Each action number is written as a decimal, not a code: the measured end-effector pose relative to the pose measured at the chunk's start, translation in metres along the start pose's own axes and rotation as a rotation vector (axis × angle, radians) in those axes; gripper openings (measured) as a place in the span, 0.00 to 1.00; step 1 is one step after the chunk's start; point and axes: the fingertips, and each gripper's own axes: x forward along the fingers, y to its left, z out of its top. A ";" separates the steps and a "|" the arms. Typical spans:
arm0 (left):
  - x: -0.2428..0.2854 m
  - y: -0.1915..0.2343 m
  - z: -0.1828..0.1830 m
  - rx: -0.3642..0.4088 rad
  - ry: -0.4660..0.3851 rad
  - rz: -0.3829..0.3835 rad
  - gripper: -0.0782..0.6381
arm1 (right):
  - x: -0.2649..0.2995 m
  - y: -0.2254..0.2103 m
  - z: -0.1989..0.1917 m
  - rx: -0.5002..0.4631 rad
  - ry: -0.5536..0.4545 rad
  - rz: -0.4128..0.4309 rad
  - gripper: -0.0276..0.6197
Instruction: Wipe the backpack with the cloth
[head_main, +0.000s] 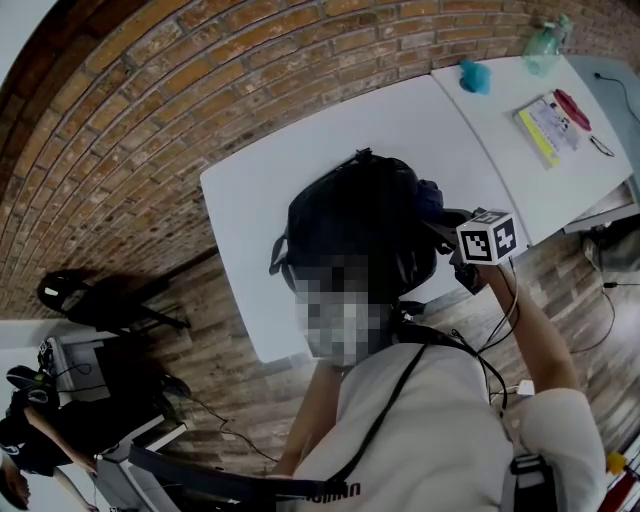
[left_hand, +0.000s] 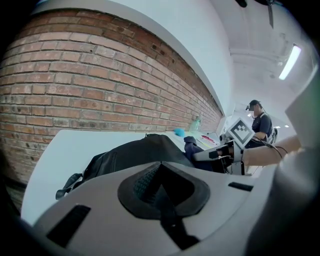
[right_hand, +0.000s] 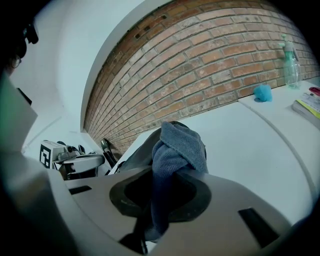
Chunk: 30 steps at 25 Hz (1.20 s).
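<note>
The right claw is clamped on the bunched blue cloth, held at the side of the black backpack lying on the white table, apparently ready to wipe, while the left claw, closed and empty, hovers nearby, perhaps to steady it.

The backpack is black and soft. It lies slumped on its side on the near part of the white bench, and a strap trails off its left end towards the bench edge. The cloth is a blue-grey towelling rag, bunched and crumpled. Its lower part is pinched between the closed jaws of the right hand-held gripper, and its loose top bulges above them. It is at the backpack's right side, but I cannot tell whether the two touch.
</note>
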 end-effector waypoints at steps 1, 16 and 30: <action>0.000 0.000 0.000 -0.001 0.000 0.000 0.11 | -0.002 0.003 -0.003 0.004 0.001 0.004 0.15; 0.004 -0.005 -0.003 -0.003 0.008 -0.009 0.11 | -0.027 0.027 -0.044 0.037 0.023 0.089 0.15; 0.005 -0.007 -0.004 -0.005 0.014 -0.008 0.11 | -0.044 0.045 -0.071 0.030 0.046 0.125 0.15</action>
